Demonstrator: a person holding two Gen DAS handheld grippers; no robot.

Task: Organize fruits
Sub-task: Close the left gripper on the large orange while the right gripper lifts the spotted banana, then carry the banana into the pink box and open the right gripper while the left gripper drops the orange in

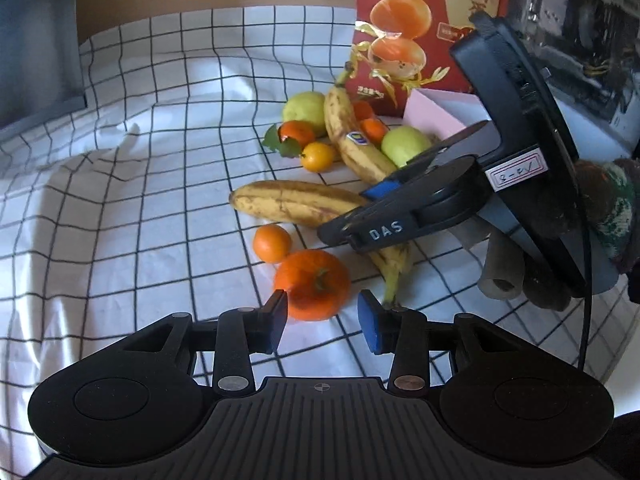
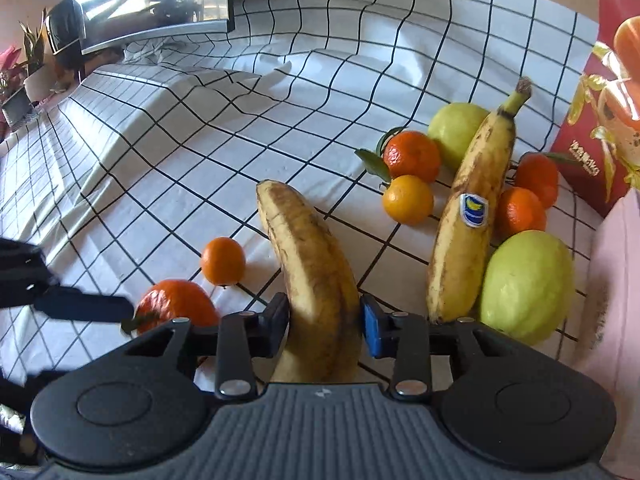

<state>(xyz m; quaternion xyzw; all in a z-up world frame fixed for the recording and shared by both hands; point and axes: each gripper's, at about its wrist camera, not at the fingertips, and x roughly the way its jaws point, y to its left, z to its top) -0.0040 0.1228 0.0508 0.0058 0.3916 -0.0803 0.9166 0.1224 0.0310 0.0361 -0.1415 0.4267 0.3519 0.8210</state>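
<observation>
Right gripper [image 2: 324, 326]: pitched down toward the checked tablecloth [image 2: 200, 140], pads closed against both sides of a spotted banana [image 2: 312, 272]. A gloved hand [image 1: 520, 276] is seen on its handle in the left wrist view. Left gripper [image 1: 322, 322]: also angled down, jaws about half apart, a large tangerine [image 1: 312, 284] lying just ahead between the fingertips; whether the pads touch it cannot be told. The held banana lies on the cloth, long axis running away from the right camera, blunt tip far, stem end hidden under the gripper body. A small orange [image 2: 223, 261] sits just beside it. A second banana [image 2: 472, 216], two green fruits and further oranges are grouped near a red box [image 1: 432, 20], cut off by the frame edge.
</observation>
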